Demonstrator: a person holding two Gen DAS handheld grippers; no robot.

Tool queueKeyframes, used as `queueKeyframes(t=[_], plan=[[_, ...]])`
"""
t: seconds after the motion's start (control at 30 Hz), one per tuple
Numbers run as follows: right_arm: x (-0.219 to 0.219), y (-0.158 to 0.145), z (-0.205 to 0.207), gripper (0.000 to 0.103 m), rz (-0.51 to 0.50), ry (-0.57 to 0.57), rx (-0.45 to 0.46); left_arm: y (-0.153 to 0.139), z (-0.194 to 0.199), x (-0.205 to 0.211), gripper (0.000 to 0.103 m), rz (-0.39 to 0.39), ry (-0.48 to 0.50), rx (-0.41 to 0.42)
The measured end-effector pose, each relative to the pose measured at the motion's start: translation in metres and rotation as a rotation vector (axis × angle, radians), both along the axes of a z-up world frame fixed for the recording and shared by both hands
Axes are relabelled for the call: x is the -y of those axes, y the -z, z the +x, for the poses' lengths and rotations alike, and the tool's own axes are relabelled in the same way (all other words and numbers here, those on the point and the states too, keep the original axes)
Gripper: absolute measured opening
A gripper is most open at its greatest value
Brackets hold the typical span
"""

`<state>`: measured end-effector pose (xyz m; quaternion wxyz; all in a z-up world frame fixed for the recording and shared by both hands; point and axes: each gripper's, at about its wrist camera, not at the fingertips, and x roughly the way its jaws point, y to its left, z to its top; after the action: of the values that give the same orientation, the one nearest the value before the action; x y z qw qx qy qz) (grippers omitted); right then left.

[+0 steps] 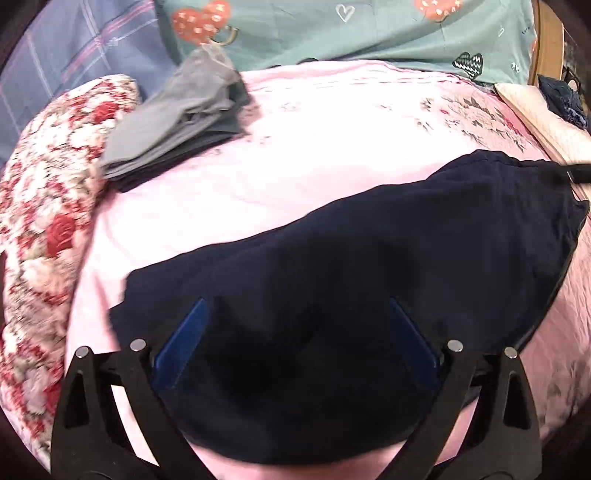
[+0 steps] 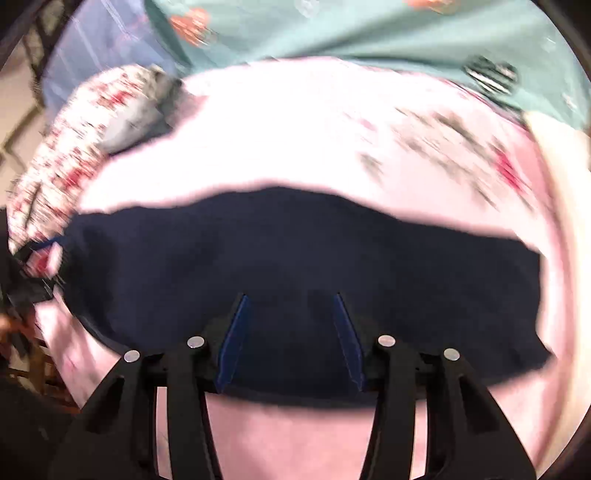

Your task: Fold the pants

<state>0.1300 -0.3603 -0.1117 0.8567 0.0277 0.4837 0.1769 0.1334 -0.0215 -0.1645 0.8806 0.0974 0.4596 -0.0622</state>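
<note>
Dark navy pants (image 1: 369, 258) lie folded into a wide band on the pink bedsheet (image 1: 295, 147). My left gripper (image 1: 295, 306) is open, its blue-padded fingers (image 1: 184, 336) spread over the near left part of the pants. In the blurred right wrist view the same pants (image 2: 295, 251) stretch across the sheet (image 2: 295, 129). My right gripper (image 2: 291, 299) is open, with its fingers (image 2: 234, 339) over the near edge of the pants. The other gripper's tip shows at the pants' far right end in the left wrist view (image 1: 576, 173).
A stack of folded grey clothes (image 1: 177, 118) lies at the back left of the bed. A red floral quilt (image 1: 48, 221) is bunched along the left. A teal patterned pillow (image 1: 351, 29) lies at the back. A dark cloth (image 1: 561, 99) sits at the far right.
</note>
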Motion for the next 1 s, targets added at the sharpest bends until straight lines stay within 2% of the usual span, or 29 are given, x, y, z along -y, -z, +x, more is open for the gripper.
queueKeyframes(t=[0.07,0.13,0.17,0.27,0.4,0.5,0.57,0.63,0.77,0.9,1.0], plan=[[-0.026,-0.001,0.031,0.049,0.147,-0.059,-0.043,0.02,0.007,0.004,0.098,-0.035,0.005,-0.042],[-0.046,-0.003,0.058,0.049,0.22,-0.1,-0.061,0.042,0.007,0.006,0.098,-0.027,-0.003,-0.095],[-0.059,-0.005,0.068,0.049,0.208,-0.131,-0.05,0.046,0.0,0.01,0.098,-0.022,-0.005,-0.082],[-0.107,-0.01,0.099,0.049,0.068,-0.305,0.03,0.047,-0.013,0.011,0.098,-0.018,-0.007,-0.047],[-0.165,0.013,0.137,0.049,-0.065,-0.583,0.005,0.049,-0.018,0.005,0.099,-0.033,-0.001,-0.044],[-0.194,0.037,0.132,0.048,-0.238,-0.819,0.026,0.048,-0.016,0.005,0.099,-0.037,-0.001,-0.046],[-0.194,0.05,0.126,0.046,-0.292,-0.916,0.024,0.048,-0.015,0.004,0.099,-0.043,0.0,-0.049],[-0.195,0.056,0.123,0.045,-0.326,-1.048,-0.013,0.049,-0.012,0.006,0.1,-0.045,-0.002,-0.056],[-0.203,0.061,0.108,0.043,-0.376,-1.26,-0.006,0.051,-0.014,0.007,0.101,-0.043,-0.014,-0.065],[-0.216,0.063,0.093,0.043,-0.374,-1.442,0.09,0.052,-0.008,0.006,0.101,-0.044,-0.029,-0.078],[-0.223,0.072,0.093,0.043,-0.345,-1.508,0.11,0.053,-0.006,0.006,0.101,-0.045,-0.04,-0.084]])
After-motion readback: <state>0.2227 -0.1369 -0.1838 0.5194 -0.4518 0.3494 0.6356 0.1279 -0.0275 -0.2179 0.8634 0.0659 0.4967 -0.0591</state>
